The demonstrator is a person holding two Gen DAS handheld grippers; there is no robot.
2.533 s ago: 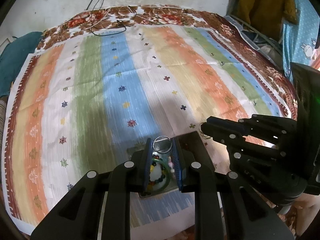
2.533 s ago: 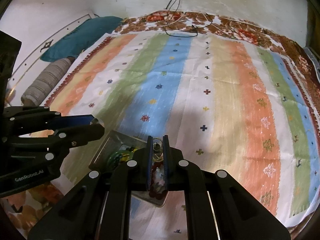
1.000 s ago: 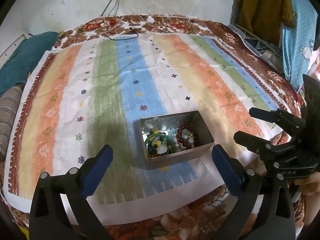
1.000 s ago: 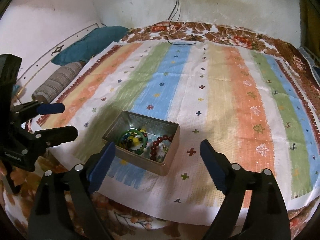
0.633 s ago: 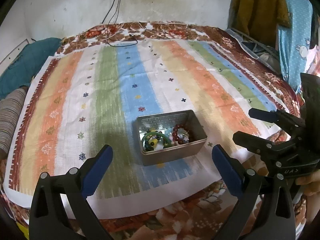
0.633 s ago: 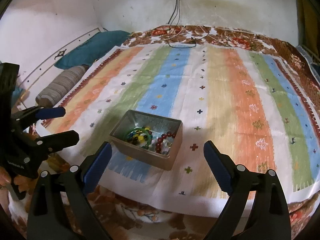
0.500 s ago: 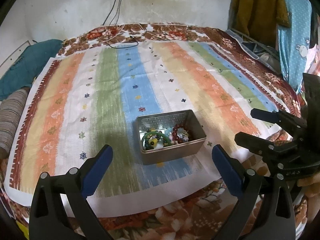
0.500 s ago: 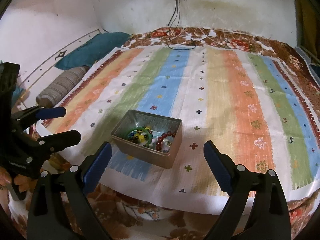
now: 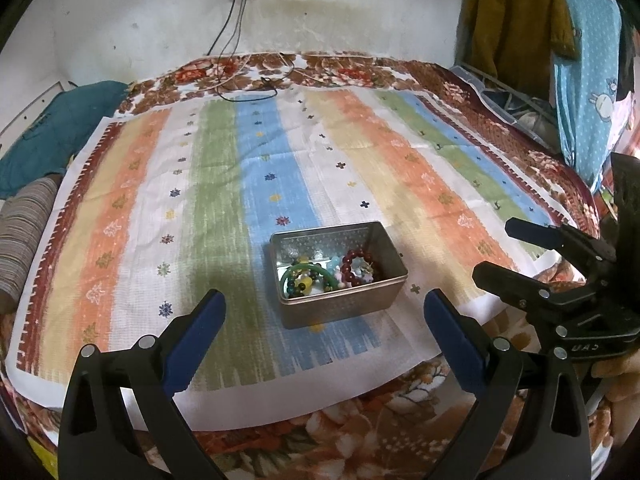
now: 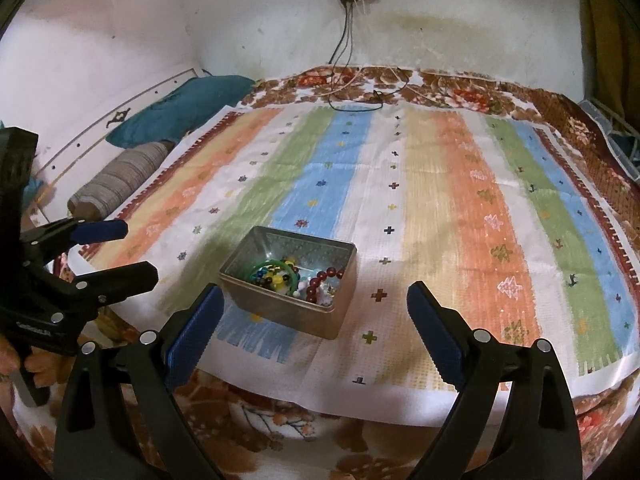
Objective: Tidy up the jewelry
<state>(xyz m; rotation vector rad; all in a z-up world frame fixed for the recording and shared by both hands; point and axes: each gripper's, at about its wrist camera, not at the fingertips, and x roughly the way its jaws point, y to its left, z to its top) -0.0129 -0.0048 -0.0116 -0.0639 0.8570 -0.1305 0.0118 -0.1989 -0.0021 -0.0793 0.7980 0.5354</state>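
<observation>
The bed fills both views, covered by a floral blanket with a striped cloth laid flat on top. Nothing loose lies on the stripes that I can see. At about 10 o'clock in the right wrist view sit a teal pillow and a striped bolster, well apart from the work.

The metal tin stands upright on the blue stripe, near the cloth's near edge, at roughly 12 o'clock just ahead of your left hand-held gripper and at about 11 o'clock from your right hand-held gripper. Both hand-held grippers hang clear of the tin with their jaws spread wide and nothing between them; in the left wrist view the right one shows at 3 o'clock, also parted.

Inside the tin, a green bangle rests on the left, tangled with coloured beads, and a dark red bead bracelet lies on the right, touching pale pieces I cannot make out.

To my eye the jewelry is all gathered, so the step in hand looks like backing off and checking. Keep both hand-held grippers high and level as you withdraw, so a finger does not clip the tin's rim and tip it. Sweep your view across the cloth for any stray piece. If you reach in again, come straight down over one item, since the beads may snag on each other.
</observation>
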